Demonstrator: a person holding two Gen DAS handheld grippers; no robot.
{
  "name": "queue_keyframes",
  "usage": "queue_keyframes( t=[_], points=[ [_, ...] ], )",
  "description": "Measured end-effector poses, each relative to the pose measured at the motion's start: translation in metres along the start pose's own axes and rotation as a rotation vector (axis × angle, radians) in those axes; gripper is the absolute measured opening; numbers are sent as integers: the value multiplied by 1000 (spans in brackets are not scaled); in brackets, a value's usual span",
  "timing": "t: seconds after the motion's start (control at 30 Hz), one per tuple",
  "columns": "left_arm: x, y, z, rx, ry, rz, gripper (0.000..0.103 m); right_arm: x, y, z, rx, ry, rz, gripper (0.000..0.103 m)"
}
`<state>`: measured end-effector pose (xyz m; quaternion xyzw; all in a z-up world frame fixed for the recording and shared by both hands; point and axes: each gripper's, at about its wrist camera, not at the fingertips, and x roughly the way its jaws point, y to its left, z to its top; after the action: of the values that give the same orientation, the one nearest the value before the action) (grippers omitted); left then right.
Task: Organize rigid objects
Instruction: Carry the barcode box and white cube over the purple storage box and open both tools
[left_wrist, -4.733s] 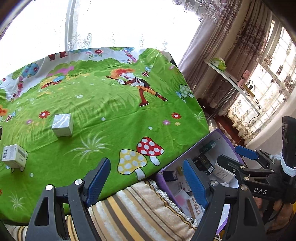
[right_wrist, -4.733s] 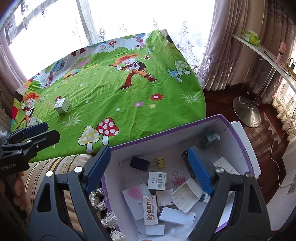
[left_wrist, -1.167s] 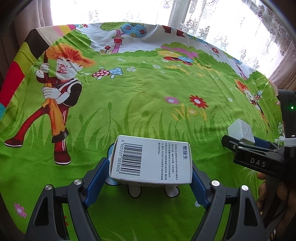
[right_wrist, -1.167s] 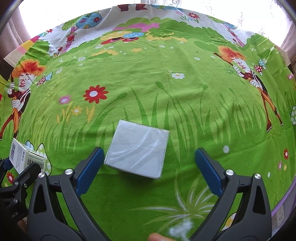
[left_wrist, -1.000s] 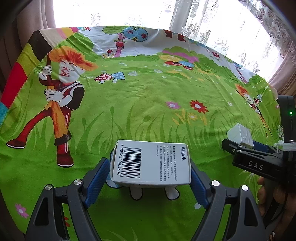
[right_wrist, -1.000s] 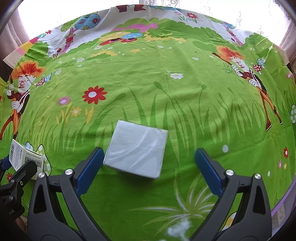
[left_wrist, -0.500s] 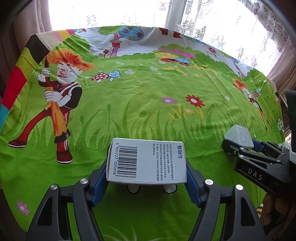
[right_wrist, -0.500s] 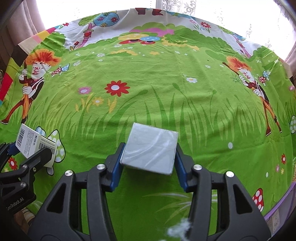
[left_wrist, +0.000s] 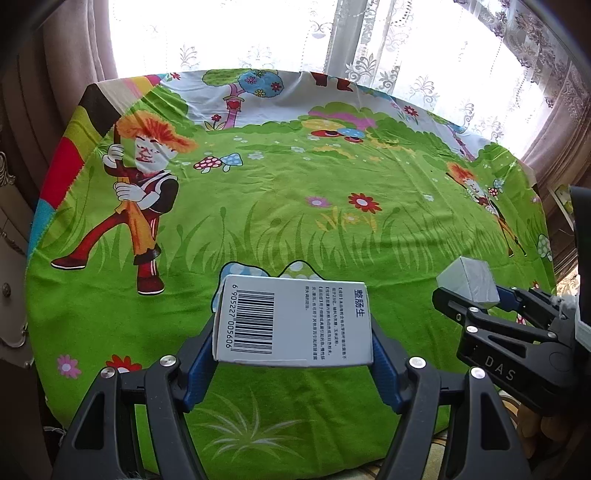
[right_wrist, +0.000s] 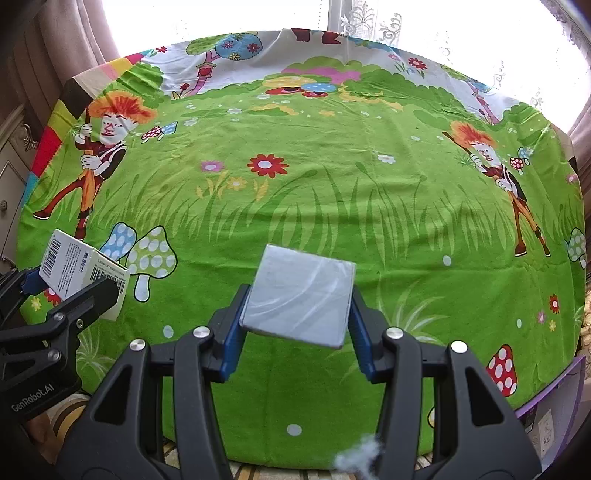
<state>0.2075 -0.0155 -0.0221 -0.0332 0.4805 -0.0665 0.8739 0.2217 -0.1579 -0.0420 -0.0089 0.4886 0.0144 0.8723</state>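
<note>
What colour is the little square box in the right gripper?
Silvery grey, plain. The square box shows best in the right wrist view.

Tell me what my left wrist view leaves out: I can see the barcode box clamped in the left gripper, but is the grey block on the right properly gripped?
Observer: Yes. In the right wrist view the right gripper has a blue pad on each side of the grey block.
Operator: Anything near the table's right end?
Observer: A purple box shows at the lower right edge, beside the green cloth.
Operator: What is in it?
Observer: Only a white label shows; the rest is cut off.
</note>
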Motion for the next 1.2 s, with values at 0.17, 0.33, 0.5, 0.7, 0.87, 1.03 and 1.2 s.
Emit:
queue_keyframes(
  t=[0.17,0.33,0.5,0.7,0.87,1.03,1.2],
  points=[
    [-18,-11,-6,14,-19,-16,72,-20,-5,-12,13,-16,-2,54],
    [-35,-26,-12,30,-33,-44,72,-44,-18,-27,39,-38,-1,54],
    [-48,-46,-24,60,-37,-77,72,-64,-30,-44,61,-47,-12,54],
    [-61,-71,-37,100,-40,-124,72,-89,-44,-65,80,-63,-26,54],
    [-70,-99,-48,153,-37,-174,72,-112,-63,-83,102,-77,-59,54],
    [-77,-133,-60,213,-26,-224,72,-132,-86,-102,130,-88,-93,54],
    [-84,-168,-73,278,-14,-268,72,-151,-112,-121,165,-96,-136,54]
  ],
)
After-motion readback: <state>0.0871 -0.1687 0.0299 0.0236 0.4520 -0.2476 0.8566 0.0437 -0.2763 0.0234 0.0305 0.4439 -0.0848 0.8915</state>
